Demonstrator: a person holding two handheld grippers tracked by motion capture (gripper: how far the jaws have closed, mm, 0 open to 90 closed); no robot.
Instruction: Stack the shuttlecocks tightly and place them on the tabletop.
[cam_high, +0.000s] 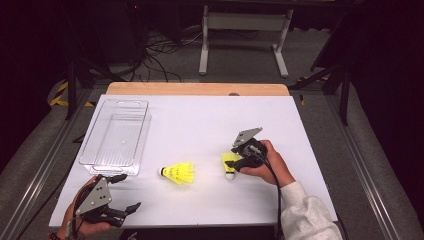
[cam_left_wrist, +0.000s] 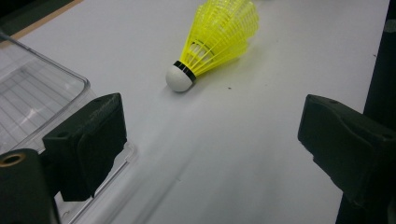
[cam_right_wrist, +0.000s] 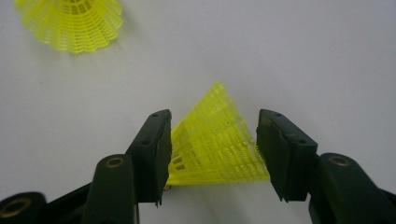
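Note:
Two yellow plastic shuttlecocks are on the white table. One shuttlecock (cam_high: 179, 172) (cam_left_wrist: 219, 37) lies on its side mid-table, its white cork pointing left. My left gripper (cam_high: 122, 194) (cam_left_wrist: 215, 116) is open at the front left corner, a short way from it, with nothing between its jaws. The second shuttlecock (cam_high: 230, 161) (cam_right_wrist: 215, 149) sits between the jaws of my right gripper (cam_high: 234, 162) (cam_right_wrist: 215, 116), and both jaws touch its mesh skirt. In the right gripper view the lying shuttlecock (cam_right_wrist: 70, 23) appears at the top left.
A clear plastic tray (cam_high: 117, 135) (cam_left_wrist: 42, 88) stands empty at the table's left, just beyond my left gripper. The wooden far edge (cam_high: 197, 89) borders the white tabletop (cam_high: 200, 120). A sleeve and hand (cam_high: 272, 165) hold the right gripper.

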